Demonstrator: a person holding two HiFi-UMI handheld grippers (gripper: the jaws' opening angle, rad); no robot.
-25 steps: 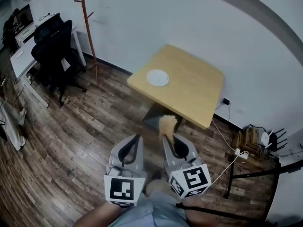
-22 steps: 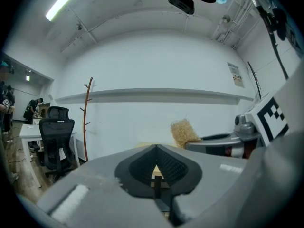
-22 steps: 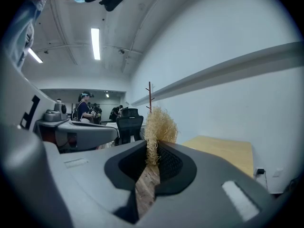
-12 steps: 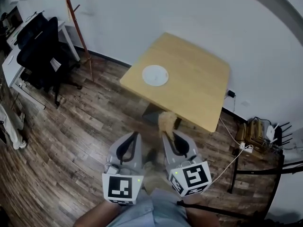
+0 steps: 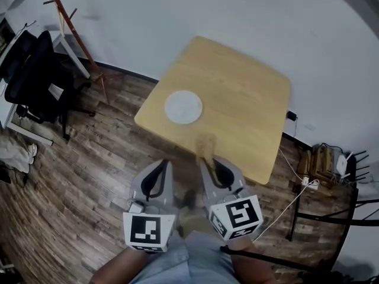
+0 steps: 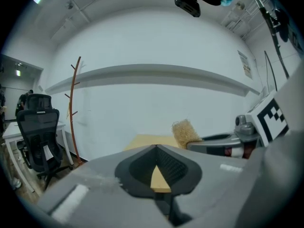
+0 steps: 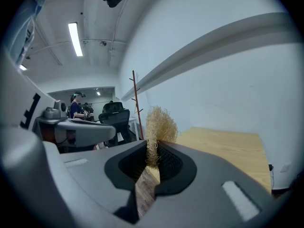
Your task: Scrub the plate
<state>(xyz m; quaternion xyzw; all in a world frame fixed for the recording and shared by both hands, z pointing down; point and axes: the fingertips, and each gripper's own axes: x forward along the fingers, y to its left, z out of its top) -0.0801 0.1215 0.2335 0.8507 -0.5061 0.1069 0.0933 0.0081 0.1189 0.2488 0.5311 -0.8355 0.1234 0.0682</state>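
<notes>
Left gripper (image 5: 164, 163) and right gripper (image 5: 205, 158) held side by side, pointed forward, tilted slightly down. Left jaws pressed together, empty. Right jaws clamped on fibre scrubber (image 7: 159, 123).

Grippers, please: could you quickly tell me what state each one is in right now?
Left gripper: shut, nothing between its jaws.
Right gripper: shut on the fibrous scrubber.

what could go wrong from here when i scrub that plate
The plate lies unheld near the edge of the table, and the left tongs are shut and empty, so a scrubbing push could slide it off. The right tongs pinch only a thin edge of the fibre scrubber, which may pull free under pressure.
</notes>
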